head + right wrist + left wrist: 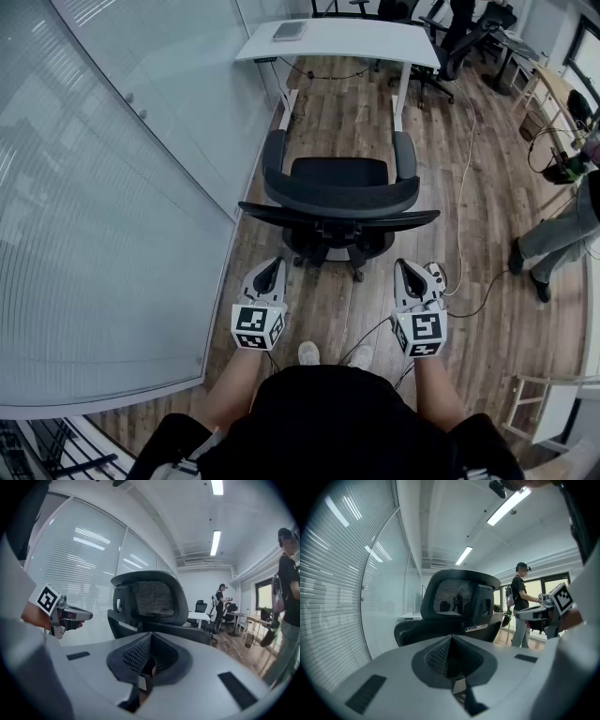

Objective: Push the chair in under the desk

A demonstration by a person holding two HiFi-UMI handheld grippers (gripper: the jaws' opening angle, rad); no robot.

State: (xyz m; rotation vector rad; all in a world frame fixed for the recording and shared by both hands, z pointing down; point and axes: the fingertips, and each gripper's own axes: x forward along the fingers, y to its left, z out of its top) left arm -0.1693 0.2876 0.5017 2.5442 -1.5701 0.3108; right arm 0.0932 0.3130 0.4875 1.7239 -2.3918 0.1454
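A black mesh-backed office chair (339, 202) stands on the wood floor, its back toward me and its seat facing the white desk (342, 40) beyond it. The chair is outside the desk, a short gap from its legs. My left gripper (271, 274) is shut and empty, just behind the chair's back at the left. My right gripper (407, 273) is shut and empty too, behind the back at the right. Neither touches the chair. In the left gripper view the chair (457, 606) fills the middle; in the right gripper view the chair (150, 606) rises just ahead.
A curved frosted glass wall (103, 206) runs along the left. Cables (464, 234) trail over the floor right of the chair. A person (562, 234) stands at the right edge. More chairs and desks (469, 37) stand at the back right. A grey slab (289, 31) lies on the desk.
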